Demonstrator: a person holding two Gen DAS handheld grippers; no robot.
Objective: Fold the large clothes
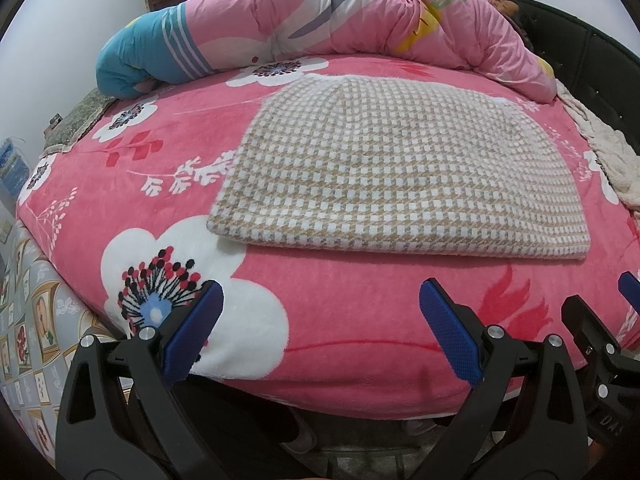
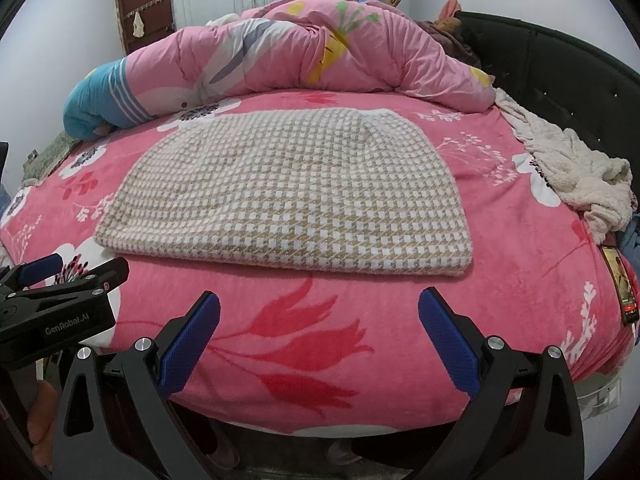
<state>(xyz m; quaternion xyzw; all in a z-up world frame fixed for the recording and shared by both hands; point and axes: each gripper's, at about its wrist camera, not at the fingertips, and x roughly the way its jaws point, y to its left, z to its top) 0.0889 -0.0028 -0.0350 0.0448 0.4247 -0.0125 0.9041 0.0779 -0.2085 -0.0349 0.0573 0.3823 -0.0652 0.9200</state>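
Checked garment (image 2: 288,196) folded, sleeves apparently tucked under.

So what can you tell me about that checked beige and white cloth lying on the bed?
The checked cloth is a thick, woolly-looking garment in a beige, white and grey houndstooth weave. It lies flat on the pink flowered bedspread, folded into a neat layered rectangle with its doubled edge toward the cameras. Nothing rests on it. The rumpled pink quilt lies beyond it, and both open grippers are short of it, not touching.

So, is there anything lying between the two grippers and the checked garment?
Nothing visible. Only bare pink bedsheet lies between the open left gripper, the open right gripper and the garment.
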